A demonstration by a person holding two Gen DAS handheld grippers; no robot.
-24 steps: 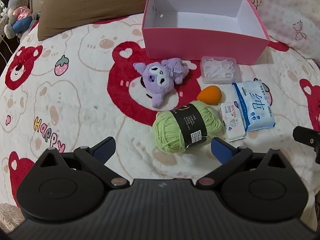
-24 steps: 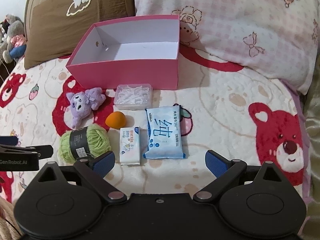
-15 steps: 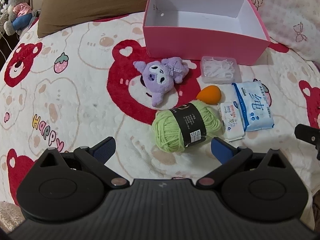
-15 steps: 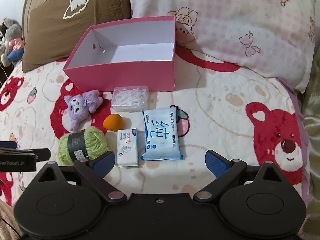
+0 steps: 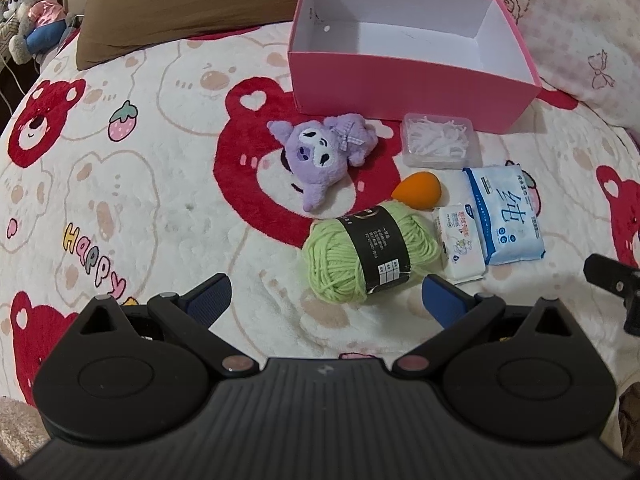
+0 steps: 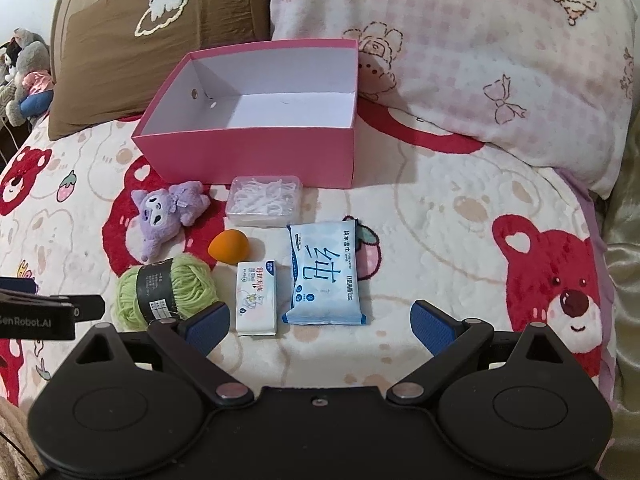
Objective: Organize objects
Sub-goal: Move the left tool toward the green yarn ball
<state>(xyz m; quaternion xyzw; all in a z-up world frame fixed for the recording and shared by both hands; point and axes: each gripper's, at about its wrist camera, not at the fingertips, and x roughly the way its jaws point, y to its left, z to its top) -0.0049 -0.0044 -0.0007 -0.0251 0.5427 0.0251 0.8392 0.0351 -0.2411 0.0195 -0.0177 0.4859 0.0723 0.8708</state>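
Pink cardboard forms the open rectangular box (image 6: 256, 156) that stands at the far side of the bed's cream fleece blanket (image 6: 440, 240), printed with red bears; the box's white inside holds nothing. Just in front of its near wall lie a purple plush toy (image 6: 168, 212) on the left and a clear plastic case of white floss picks (image 6: 264, 200) on the right. Nearer, an orange teardrop makeup sponge (image 6: 229, 249) sits between the plush and a large pale-blue pack of wet wipes (image 6: 325, 276). Nearest of all, a light-green ball of yarn with a black paper band (image 5: 372, 256) lies on the left, with a small white tissue packet (image 6: 257, 300) just beside it and next to the blue pack.

The left claw (image 5: 324, 300) hangs over the blanket with its blue-padded fingers spread wide, grasping nothing; the yarn lies just beyond and between the pads, apart from them. The right claw (image 6: 320, 322) is likewise released and empty, angled down above the near edges of the tissue packet and the wipes pack. A brown pillow (image 6: 132, 40) and a pink checked pillow (image 6: 500, 52) lean behind the box.
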